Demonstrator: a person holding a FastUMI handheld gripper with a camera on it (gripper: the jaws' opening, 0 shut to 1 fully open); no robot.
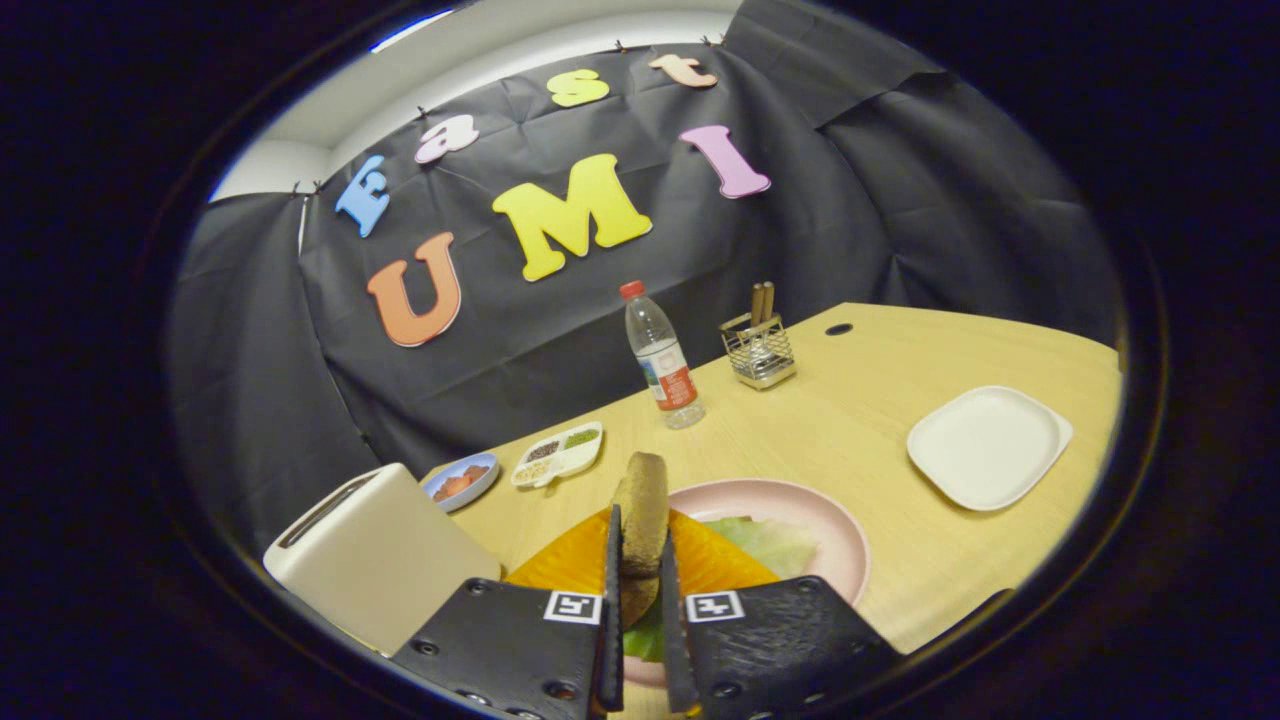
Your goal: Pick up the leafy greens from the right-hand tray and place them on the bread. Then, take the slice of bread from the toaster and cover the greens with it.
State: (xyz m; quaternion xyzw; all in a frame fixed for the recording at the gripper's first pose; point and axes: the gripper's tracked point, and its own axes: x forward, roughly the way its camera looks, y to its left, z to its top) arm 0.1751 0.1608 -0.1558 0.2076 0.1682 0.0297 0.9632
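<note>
the gripper (640, 545) pinches a brown slice of bread (642, 515) on edge between its two fingers, both pressing on its flat sides, so the slice stands upright. below and just beyond the fingertips sits a pink plate (830, 525); on it lies an orange-yellow layer (570, 565), and the leafy greens (770, 542) lie on the plate at about two o'clock from the fingertips, with more green showing low between the fingers. the held slice is above the plate; whether it touches what lies beneath cannot be told. a cream toaster (375, 550) stands at nine o'clock, just beside the plate. beyond it, at eleven o'clock, are a small blue dish (462, 480) and a white divided tray (558, 453) of seeds. a water bottle (662, 358) with a red cap stands at twelve o'clock, a wire utensil holder (760, 350) at one o'clock, and a white square tray (988, 445) at two o'clock, well apart on the wooden table (880, 580).
</note>
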